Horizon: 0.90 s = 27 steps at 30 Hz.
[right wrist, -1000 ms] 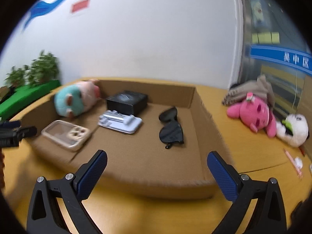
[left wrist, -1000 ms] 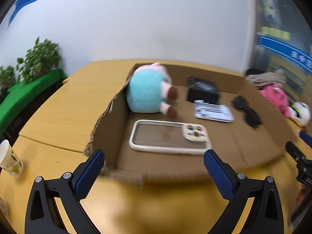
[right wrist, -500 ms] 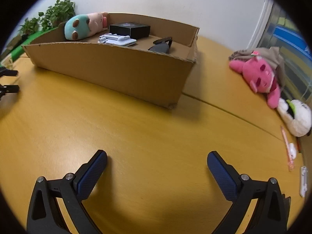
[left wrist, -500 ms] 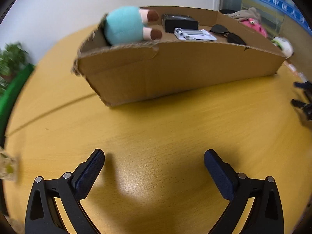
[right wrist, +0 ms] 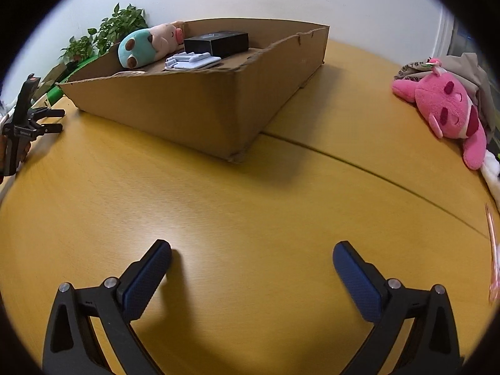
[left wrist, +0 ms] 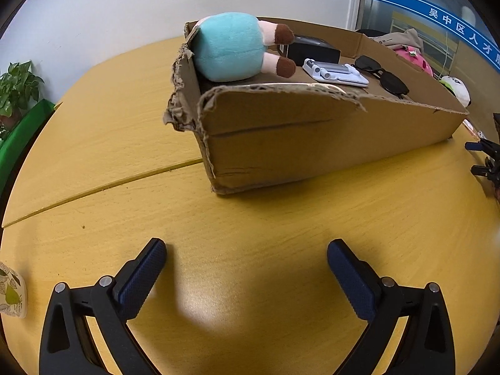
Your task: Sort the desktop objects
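A shallow cardboard box [left wrist: 312,143] [right wrist: 193,103] stands on the yellow table. Inside it lie a teal and pink plush pig [left wrist: 234,47] [right wrist: 147,45], a black box [left wrist: 315,51] [right wrist: 218,42], a white stand [left wrist: 337,73] [right wrist: 193,61] and black sunglasses [left wrist: 384,75]. A pale phone case edge [left wrist: 325,87] barely shows behind the near wall. My left gripper [left wrist: 247,256] rests low on bare table in front of the box, open and empty. My right gripper [right wrist: 251,259] is likewise open and empty, low near the box's right corner.
A pink plush toy [right wrist: 447,106] and grey cloth [right wrist: 468,68] lie at the table's right, with a white plush [left wrist: 456,89] beside them. A paper cup [left wrist: 11,293] stands at the left edge. Potted plants [right wrist: 106,34] line the wall. A pink pen [right wrist: 493,250] lies far right.
Both grippers have pulled back from above the box and dropped down to the tabletop in front of it; the box now looks farther off and is seen from the side. Both stayed open.
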Each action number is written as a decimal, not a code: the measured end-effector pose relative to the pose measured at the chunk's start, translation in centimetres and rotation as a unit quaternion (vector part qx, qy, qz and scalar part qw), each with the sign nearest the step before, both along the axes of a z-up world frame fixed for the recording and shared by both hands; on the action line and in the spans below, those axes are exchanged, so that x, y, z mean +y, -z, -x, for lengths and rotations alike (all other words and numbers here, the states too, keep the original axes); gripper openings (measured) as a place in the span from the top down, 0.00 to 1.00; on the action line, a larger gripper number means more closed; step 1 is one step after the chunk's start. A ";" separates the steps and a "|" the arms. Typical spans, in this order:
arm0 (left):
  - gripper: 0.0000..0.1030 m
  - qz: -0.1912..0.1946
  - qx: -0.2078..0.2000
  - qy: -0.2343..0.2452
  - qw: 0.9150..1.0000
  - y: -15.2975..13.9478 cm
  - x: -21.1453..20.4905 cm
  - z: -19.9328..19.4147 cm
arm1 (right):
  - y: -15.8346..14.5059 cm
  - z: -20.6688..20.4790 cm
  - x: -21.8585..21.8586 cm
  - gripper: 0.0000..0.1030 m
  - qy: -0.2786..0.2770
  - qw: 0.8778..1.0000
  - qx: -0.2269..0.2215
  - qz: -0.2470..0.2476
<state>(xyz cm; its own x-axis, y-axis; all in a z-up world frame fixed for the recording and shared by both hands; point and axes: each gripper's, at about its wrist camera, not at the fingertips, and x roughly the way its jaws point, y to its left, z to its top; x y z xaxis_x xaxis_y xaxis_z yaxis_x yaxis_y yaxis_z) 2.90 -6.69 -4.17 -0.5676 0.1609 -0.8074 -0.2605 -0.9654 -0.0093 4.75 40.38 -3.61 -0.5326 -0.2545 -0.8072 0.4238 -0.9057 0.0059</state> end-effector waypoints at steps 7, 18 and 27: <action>0.00 -0.001 -0.001 0.008 1.000 0.0 -0.5 1.5 | 0.0 0.5 0.2 0.00 0.001 1.000 -0.001 -0.002; 0.00 -0.002 0.001 0.033 0.999 0.2 -0.6 2.2 | -0.1 2.0 0.1 0.00 -0.084 0.996 0.000 -0.004; 0.00 -0.002 0.001 0.033 0.999 0.3 -0.5 2.3 | 0.0 1.9 0.1 0.00 -0.083 0.997 0.001 -0.004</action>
<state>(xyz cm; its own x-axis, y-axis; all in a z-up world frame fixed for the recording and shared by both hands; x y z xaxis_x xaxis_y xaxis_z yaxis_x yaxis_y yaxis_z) 0.65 -7.16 -4.46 -0.5566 0.2011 -0.8061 -0.3242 -0.9459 -0.0121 2.87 40.45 -3.61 -0.4847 -0.3334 -0.8087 0.5677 -0.8232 -0.0008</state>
